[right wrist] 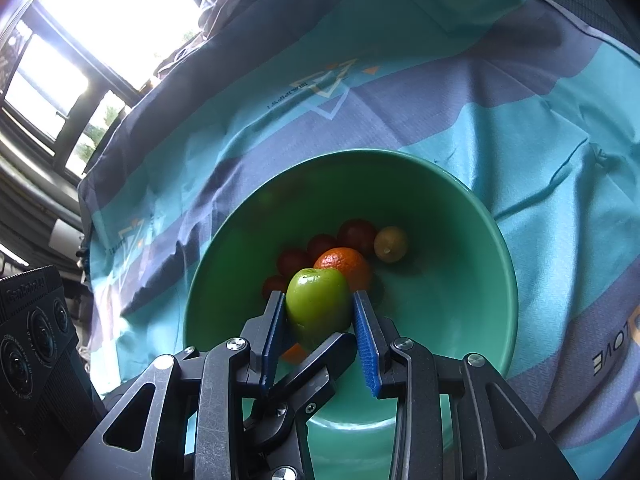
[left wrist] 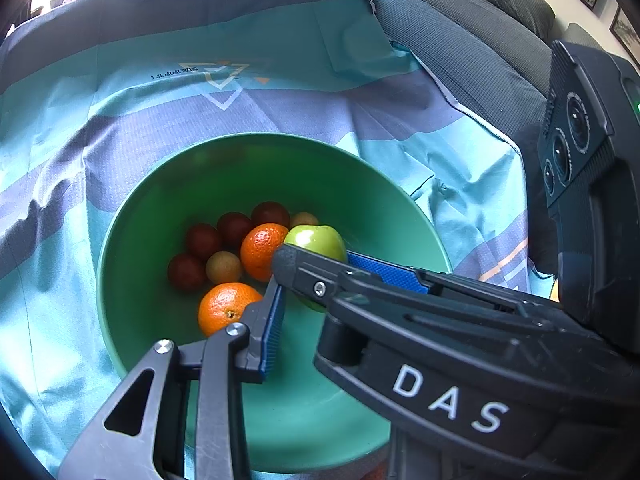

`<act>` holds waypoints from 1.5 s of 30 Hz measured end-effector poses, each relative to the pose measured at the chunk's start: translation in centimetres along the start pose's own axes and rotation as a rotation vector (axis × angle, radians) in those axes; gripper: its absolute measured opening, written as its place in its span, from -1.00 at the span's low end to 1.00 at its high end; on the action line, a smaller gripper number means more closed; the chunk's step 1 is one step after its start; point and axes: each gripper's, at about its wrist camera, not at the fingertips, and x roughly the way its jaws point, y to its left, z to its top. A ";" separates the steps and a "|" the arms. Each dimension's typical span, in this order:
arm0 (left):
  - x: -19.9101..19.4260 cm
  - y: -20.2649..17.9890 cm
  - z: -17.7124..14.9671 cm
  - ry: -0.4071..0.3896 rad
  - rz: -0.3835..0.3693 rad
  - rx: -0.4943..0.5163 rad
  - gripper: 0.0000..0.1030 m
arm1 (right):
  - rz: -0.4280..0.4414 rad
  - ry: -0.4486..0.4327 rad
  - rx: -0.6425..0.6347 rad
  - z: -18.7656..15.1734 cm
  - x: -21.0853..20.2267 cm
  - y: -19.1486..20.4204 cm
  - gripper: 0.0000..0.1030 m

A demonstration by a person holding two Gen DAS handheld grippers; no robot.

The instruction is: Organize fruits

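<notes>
Over the green bowl [right wrist: 472,280], the right gripper [right wrist: 320,312] clasps a green apple [right wrist: 318,300]; left gripper's spread unclear.

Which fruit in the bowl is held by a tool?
The green apple, the only green fruit: the right tool has a blue pad on each side of it. The oranges and small red fruits lie loose in the bowl.

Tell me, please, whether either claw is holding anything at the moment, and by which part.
The right claw holds the green apple by its two opposite sides, above the green bowl. The left claw appears open and holds nothing.
</notes>
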 end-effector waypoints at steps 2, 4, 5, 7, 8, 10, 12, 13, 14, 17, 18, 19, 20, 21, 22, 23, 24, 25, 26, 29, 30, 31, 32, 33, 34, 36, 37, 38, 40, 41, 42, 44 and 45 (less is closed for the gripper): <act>0.0 0.0 0.0 0.000 0.000 0.000 -0.42 | 0.000 0.000 0.003 0.0 0.1 0.0 -0.29; 0.0 0.1 0.0 0.001 0.000 -0.002 -0.42 | -0.002 0.000 0.005 0.0 0.1 0.0 -0.28; 0.0 0.1 0.0 0.000 0.000 -0.002 -0.42 | -0.003 0.000 0.005 0.0 0.1 0.0 -0.28; 0.0 0.1 0.0 0.001 -0.001 -0.001 -0.41 | -0.007 0.000 0.004 0.0 0.2 0.0 -0.28; 0.0 0.1 0.0 0.002 -0.001 -0.001 -0.40 | -0.010 0.001 0.004 0.0 0.2 0.1 -0.28; 0.0 0.1 0.0 0.002 0.005 -0.003 -0.37 | -0.014 0.001 0.005 0.0 0.2 0.1 -0.28; 0.0 0.2 0.0 0.002 0.013 -0.005 -0.31 | -0.017 0.000 0.007 0.0 0.2 0.0 -0.28; 0.0 0.3 0.0 0.004 0.016 -0.007 -0.30 | -0.019 -0.001 0.009 0.0 0.2 0.1 -0.28; 0.0 0.3 0.1 0.006 0.014 -0.009 -0.27 | -0.020 -0.001 0.011 0.0 0.2 0.1 -0.29; -0.2 0.4 0.1 0.003 0.028 -0.005 -0.15 | -0.010 -0.003 0.014 0.1 0.1 0.1 -0.29; -0.3 0.3 0.1 -0.001 0.041 0.001 -0.09 | -0.010 -0.004 0.014 0.0 0.1 0.1 -0.28; -0.4 0.3 0.1 -0.005 0.050 0.006 -0.07 | -0.015 -0.005 0.014 0.0 0.0 0.1 -0.28; -0.5 0.3 0.0 -0.008 0.057 0.008 -0.04 | -0.021 -0.006 0.015 0.0 0.0 0.1 -0.29; -0.7 0.2 0.0 -0.010 0.066 0.012 0.02 | -0.025 -0.010 0.016 0.0 0.0 0.1 -0.29; -0.9 0.2 0.0 -0.013 0.075 0.014 0.06 | -0.030 -0.014 0.015 0.0 -0.1 0.1 -0.29; -1.1 0.2 0.0 -0.019 0.083 0.016 0.09 | -0.038 -0.020 0.014 0.0 -0.2 0.1 -0.29; -1.3 0.1 0.0 -0.025 0.091 0.021 0.12 | -0.046 -0.030 0.010 0.0 -0.4 0.1 -0.29; -1.6 0.1 0.0 -0.031 0.099 0.026 0.14 | -0.053 -0.040 0.008 0.0 -0.6 0.2 -0.28; -1.8 0.1 0.0 -0.038 0.107 0.030 0.18 | -0.062 -0.049 0.005 0.0 -0.8 0.2 -0.25; -2.8 -0.1 -0.1 -0.063 0.139 0.047 0.23 | -0.086 -0.085 0.004 0.0 -1.4 0.2 -0.18; -3.1 -0.2 -0.1 -0.072 0.155 0.056 0.27 | -0.093 -0.096 0.007 0.0 -1.7 0.2 -0.13; -3.4 -0.3 -0.1 -0.083 0.175 0.063 0.29 | -0.097 -0.105 0.009 0.1 -1.8 0.2 -0.10; -3.8 -0.4 -0.1 -0.096 0.201 0.068 0.30 | -0.101 -0.117 0.010 0.1 -2.1 0.2 -0.07; -4.3 -0.4 -0.2 -0.112 0.229 0.073 0.31 | -0.105 -0.126 0.008 0.1 -2.2 0.2 -0.07; -4.7 -0.5 -0.1 -0.127 0.248 0.076 0.31 | -0.112 -0.133 0.003 0.1 -2.4 0.3 -0.07; -5.5 -0.3 -0.1 -0.146 0.263 0.073 0.31 | -0.124 -0.144 -0.008 0.1 -2.7 0.6 -0.07; -5.8 -0.2 -0.1 -0.152 0.264 0.068 0.31 | -0.126 -0.152 -0.012 0.1 -2.9 0.6 -0.07; -6.1 0.0 -0.1 -0.158 0.265 0.061 0.31 | -0.125 -0.160 -0.016 0.1 -3.0 0.7 -0.07; -6.7 0.4 -0.3 -0.170 0.268 0.051 0.31 | -0.129 -0.169 -0.023 0.1 -3.2 1.0 -0.07; -6.9 0.5 -0.3 -0.175 0.271 0.048 0.31 | -0.134 -0.174 -0.028 0.1 -3.3 1.1 -0.06; -7.1 0.6 -0.4 -0.178 0.276 0.046 0.31 | -0.138 -0.178 -0.032 0.0 -3.4 1.2 -0.06; -7.2 0.6 -0.4 -0.185 0.286 0.043 0.31 | -0.144 -0.185 -0.041 -0.1 -3.5 1.6 -0.06; -7.3 0.6 -0.4 -0.186 0.288 0.041 0.31 | -0.146 -0.187 -0.044 -0.1 -3.5 1.8 -0.06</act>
